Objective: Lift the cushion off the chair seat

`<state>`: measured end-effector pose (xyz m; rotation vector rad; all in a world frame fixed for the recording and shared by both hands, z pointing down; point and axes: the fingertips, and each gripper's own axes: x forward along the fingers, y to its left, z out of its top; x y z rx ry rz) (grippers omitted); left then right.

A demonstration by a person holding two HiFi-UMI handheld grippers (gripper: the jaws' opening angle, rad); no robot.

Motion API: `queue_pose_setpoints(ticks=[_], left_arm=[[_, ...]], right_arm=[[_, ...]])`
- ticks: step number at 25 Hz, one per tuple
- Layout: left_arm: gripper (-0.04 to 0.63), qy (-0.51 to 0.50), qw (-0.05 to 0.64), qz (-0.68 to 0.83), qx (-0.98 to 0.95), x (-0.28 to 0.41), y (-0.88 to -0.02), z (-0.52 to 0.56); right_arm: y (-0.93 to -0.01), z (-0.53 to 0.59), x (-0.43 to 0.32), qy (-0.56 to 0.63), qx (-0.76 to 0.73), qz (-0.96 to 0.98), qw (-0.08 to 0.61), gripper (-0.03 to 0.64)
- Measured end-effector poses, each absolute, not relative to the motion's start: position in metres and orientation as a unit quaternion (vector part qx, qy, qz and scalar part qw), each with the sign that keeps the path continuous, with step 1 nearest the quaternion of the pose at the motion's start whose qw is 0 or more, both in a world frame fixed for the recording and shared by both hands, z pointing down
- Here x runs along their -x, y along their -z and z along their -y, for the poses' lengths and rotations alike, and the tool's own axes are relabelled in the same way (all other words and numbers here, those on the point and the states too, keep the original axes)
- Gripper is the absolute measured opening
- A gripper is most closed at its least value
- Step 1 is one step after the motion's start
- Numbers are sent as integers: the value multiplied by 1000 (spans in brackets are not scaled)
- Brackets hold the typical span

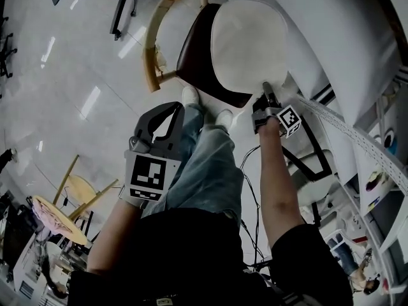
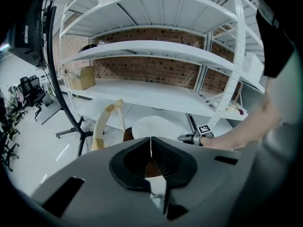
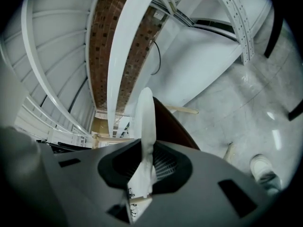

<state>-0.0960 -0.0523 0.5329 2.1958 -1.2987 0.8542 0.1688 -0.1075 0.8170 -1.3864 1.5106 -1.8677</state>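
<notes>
A round cream cushion (image 1: 248, 46) lies on the dark brown seat (image 1: 194, 50) of a chair with a curved pale wooden back (image 1: 153, 40). My right gripper (image 1: 264, 95) is shut on the cushion's near edge. In the right gripper view the cushion (image 3: 146, 122) stands edge-on between the jaws (image 3: 144, 157), raised off the brown seat (image 3: 168, 126). My left gripper (image 1: 177, 108) hangs over the person's legs, short of the chair, jaws shut and empty. The left gripper view shows its tips (image 2: 151, 140) meeting, with the cushion (image 2: 154, 126) and the right gripper (image 2: 189, 138) beyond.
White shelving (image 1: 357, 132) runs along the right of the chair, and its shelves (image 2: 156, 48) fill the wall behind it. The person's jeans (image 1: 210, 164) and white shoes (image 1: 191, 95) are just before the chair. A second wooden chair (image 1: 60, 218) stands at lower left; a black stand (image 1: 124, 5) stands behind.
</notes>
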Motion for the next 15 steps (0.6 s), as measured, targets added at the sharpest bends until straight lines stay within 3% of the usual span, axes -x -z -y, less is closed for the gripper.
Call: queue_pose_setpoints(ticks=[15], left_arm=[[14, -300, 191, 471, -807, 90, -493, 67]], right_arm=[[-738, 137, -147, 629, 469, -582, 214, 52]])
